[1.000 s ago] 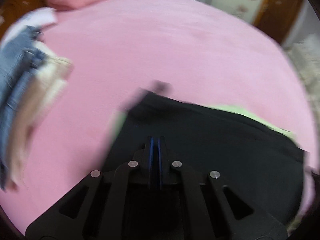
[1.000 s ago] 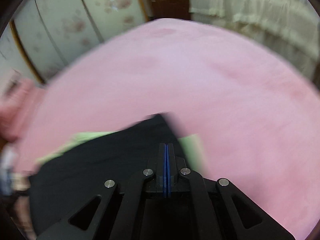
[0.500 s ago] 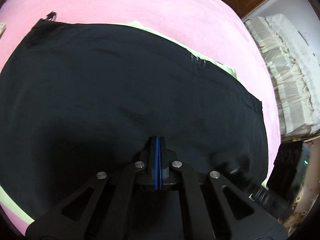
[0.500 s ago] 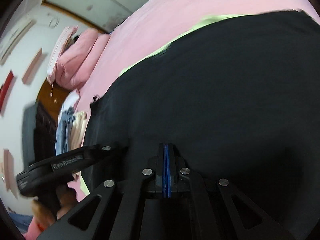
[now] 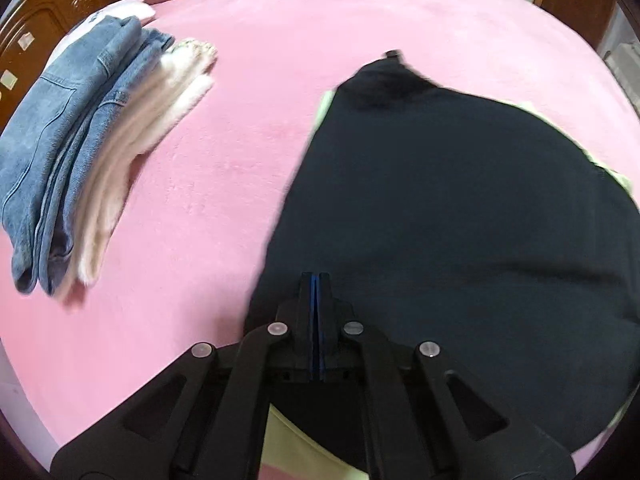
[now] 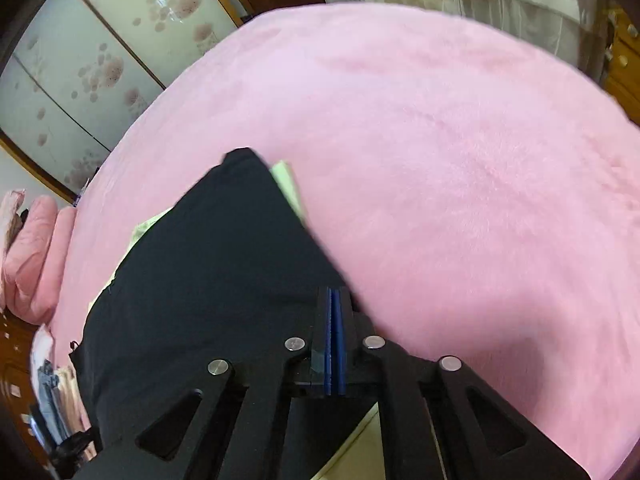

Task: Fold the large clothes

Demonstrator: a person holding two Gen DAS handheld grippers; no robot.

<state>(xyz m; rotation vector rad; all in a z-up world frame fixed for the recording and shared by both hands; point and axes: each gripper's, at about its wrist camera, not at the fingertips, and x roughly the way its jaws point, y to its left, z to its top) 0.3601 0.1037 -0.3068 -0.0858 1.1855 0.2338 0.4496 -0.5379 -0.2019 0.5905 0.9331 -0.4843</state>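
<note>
Already, two folded garments, jeans (image 5: 60, 128) and a cream piece (image 5: 132, 152), are lying together on the pink bed (image 5: 280, 40). Well apart from them, a black garment (image 5: 460, 216) is lying spread over a light green one (image 6: 286, 184), apparently mid-fold. The left gripper (image 5: 316, 280) and right gripper (image 6: 334, 294) are both sitting closed at its near edge; whether they are pinching cloth is unclear.

Black garment (image 5: 460, 216) over pale green cloth (image 5: 326, 106) on pink bed (image 5: 248, 152), folded jeans (image 5: 60, 120) far left.
</note>
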